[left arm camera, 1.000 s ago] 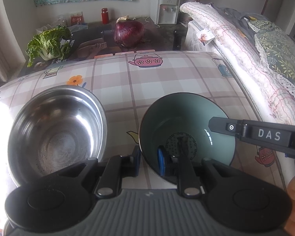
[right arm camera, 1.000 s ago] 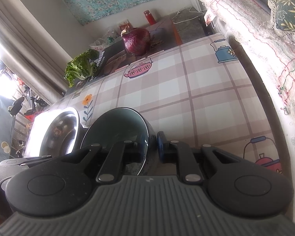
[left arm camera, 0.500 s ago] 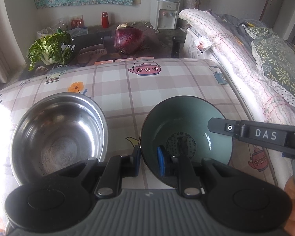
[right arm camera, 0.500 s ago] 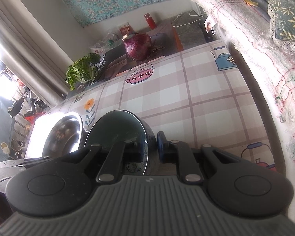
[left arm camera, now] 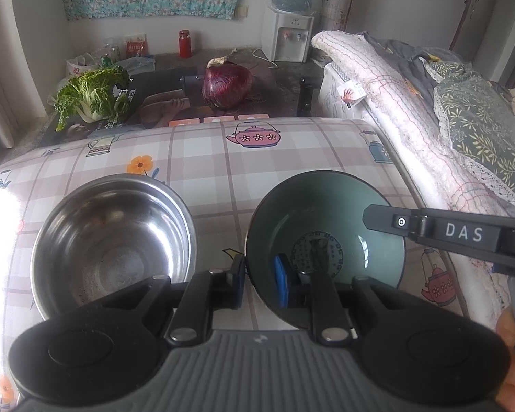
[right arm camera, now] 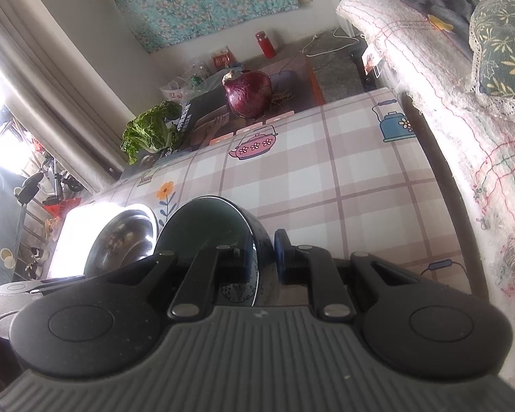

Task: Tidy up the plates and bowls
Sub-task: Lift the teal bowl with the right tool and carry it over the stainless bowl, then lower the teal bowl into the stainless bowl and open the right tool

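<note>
Bowl (left arm camera: 326,226) of dark green ceramic, printed with a round pattern in its base, sits near the right side of the checked tablecloth (left arm camera: 257,158), gripped from two sides. The left gripper (left arm camera: 260,283) pinches its near left rim, one blue pad outside the wall and one inside. The right gripper (right arm camera: 264,257) pinches the bowl's right wall the same way, its jaws nearly pressed together with the thin rim between them; in the left wrist view its black finger marked DAS reaches in over the bowl's right edge. A steel bowl (left arm camera: 111,240) stands just to the left of the green one, close beside it and free of both grippers. Whether the green bowl rests on the cloth or hangs just above it cannot be told. At the far end lie a red cabbage (left arm camera: 227,84) and a leafy green cabbage (left arm camera: 92,94)
</note>
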Demonstrator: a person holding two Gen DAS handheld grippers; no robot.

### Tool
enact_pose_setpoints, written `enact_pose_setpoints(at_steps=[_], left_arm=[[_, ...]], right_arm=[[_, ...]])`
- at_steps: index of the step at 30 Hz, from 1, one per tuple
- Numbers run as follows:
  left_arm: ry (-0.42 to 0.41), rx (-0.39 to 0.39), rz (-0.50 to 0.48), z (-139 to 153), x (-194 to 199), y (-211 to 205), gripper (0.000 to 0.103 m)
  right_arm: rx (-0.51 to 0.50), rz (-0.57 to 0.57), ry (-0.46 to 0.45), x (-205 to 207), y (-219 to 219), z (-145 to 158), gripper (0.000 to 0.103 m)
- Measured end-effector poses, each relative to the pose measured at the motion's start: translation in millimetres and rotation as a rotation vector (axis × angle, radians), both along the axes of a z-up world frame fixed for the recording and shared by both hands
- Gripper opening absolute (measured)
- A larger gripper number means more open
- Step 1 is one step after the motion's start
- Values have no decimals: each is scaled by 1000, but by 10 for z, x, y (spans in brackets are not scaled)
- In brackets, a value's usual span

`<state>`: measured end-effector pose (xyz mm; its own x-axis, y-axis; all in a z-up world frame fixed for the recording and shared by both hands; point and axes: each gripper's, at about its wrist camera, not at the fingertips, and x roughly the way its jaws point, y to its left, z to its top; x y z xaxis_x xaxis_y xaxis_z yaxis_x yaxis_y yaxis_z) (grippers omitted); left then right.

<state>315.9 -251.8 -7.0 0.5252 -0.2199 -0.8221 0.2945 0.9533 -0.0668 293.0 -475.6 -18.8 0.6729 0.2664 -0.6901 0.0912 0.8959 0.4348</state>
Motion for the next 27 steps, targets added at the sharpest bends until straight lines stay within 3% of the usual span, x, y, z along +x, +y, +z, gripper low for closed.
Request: enact_pose_setpoints(at_steps=[15, 27], left_arm=[[-40, -35, 66, 239, -9, 394, 19], [-48, -21, 183, 284, 142, 1064, 19]], right_arm=[[-32, 50, -27, 70, 355, 289, 13], [-9, 149, -26, 370, 1039, 330, 13]])
